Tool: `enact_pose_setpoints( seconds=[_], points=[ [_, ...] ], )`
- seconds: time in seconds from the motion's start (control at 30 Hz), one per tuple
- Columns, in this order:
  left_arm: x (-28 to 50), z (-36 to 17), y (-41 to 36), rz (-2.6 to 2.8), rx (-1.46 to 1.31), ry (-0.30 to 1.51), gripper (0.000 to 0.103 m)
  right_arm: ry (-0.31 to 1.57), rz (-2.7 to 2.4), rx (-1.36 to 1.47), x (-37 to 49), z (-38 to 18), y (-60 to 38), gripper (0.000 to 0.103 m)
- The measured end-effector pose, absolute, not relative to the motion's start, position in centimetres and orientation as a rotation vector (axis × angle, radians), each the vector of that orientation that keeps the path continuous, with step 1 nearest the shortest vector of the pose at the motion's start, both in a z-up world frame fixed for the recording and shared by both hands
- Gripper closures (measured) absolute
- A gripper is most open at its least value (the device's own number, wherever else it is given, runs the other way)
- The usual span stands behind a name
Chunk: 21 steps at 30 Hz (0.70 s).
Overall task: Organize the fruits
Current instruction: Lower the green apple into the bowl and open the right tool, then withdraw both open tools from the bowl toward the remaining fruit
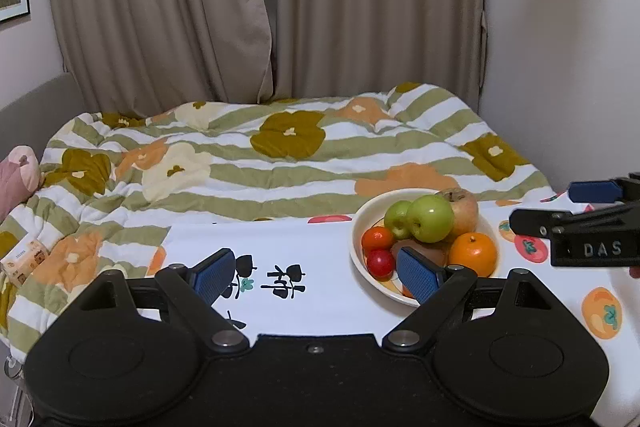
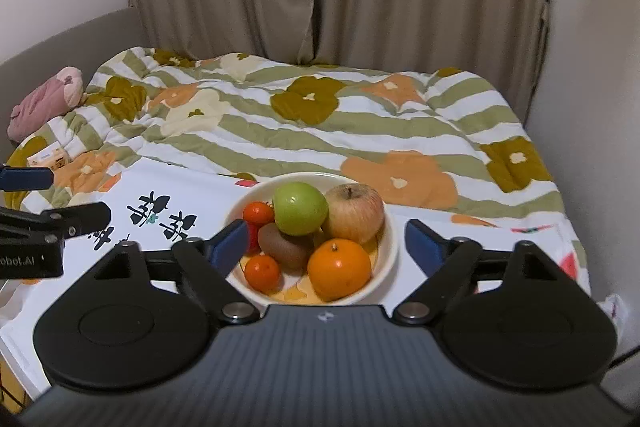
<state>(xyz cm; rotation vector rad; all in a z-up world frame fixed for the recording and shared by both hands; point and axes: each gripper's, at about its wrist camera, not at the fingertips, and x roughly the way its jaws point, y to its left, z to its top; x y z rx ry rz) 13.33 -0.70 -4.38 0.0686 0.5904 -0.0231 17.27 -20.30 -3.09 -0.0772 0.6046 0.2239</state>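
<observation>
Cream ceramic bowl (image 2: 390,247) sits on a white printed tablecloth (image 1: 304,247) at the foot of a bed with a green-striped floral quilt (image 1: 280,163). It holds two green apples (image 1: 430,219), a pale reddish apple (image 2: 354,213), a large orange (image 2: 339,268), a brown kiwi (image 2: 282,246) and small red-orange fruits (image 2: 262,273). Left gripper (image 1: 316,273) hangs spread wide over the cloth, empty. Right gripper (image 2: 326,247) stands fully released, its blue pads either side of the bowl, touching nothing.

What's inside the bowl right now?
In the bowl: two green apples, a pale apple, an orange, a kiwi and small red-orange fruits. Anything beneath is covered.
</observation>
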Motion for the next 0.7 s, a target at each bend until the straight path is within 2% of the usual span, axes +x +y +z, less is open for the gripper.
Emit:
enact_pose_setpoints(
  seconds=[0.1, 0.37, 0.7],
  points=[
    [11.8, -3.9, -0.6, -0.034, 0.066, 0.568, 0.008, 0.581, 0.197, -0.075, 15.3, -2.6, -20.5, 0.0],
    [8.4, -4.0, -0.6, -0.08, 0.071, 0.548, 0.008, 0.588, 0.162, -0.041, 10.9, -2.9, -20.6, 0.0],
    [6.5, -7.3, -1.5, -0.195, 0.108, 0.577, 0.008, 0.637, 0.129, 0.009, 7.5, -6.4, -20.7, 0.0]
  ],
)
